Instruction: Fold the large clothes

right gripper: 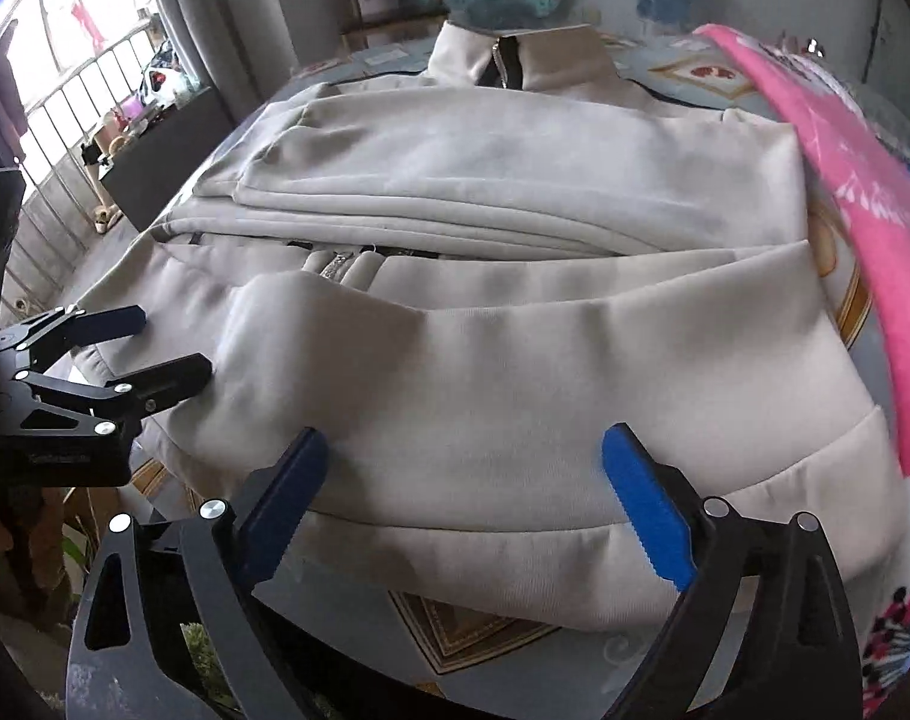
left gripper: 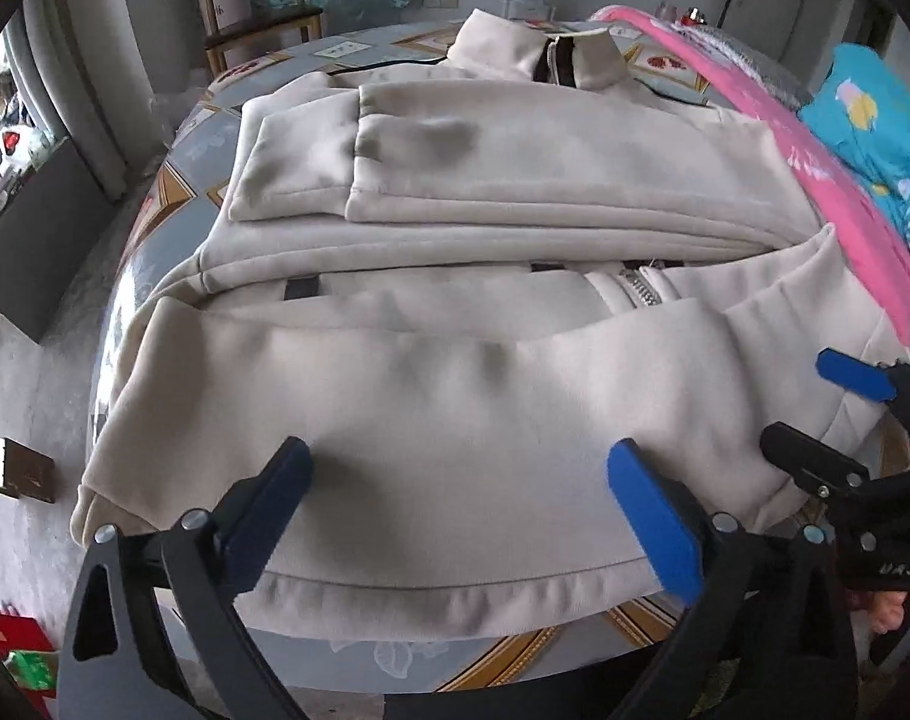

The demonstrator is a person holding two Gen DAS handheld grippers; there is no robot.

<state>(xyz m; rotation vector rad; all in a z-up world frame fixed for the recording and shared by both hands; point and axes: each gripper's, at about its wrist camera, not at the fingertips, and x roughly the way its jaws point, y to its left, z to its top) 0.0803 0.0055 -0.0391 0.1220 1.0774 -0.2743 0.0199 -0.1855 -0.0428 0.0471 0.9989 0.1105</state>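
Left wrist view: cream jacket [left gripper: 455, 312] spread over the counter [left gripper: 503, 654], collar at the far edge, sleeves folded across the chest, hem draped at the near edge. Left gripper [left gripper: 458, 474] over the hem, jaws released, nothing between them. Right gripper [left gripper: 815, 414] at the hem's right corner, likewise released. Pink cloth [left gripper: 827, 138] along the right edge. Lettering on the right gripper too blurred to read.

Right wrist view: right gripper [right gripper: 464, 468] above the jacket [right gripper: 515, 360], jaws wide, empty; left gripper [right gripper: 167, 342] at the left hem corner. Probably mid-fold; next likely calls for pinching both hem corners and carrying them toward the collar.
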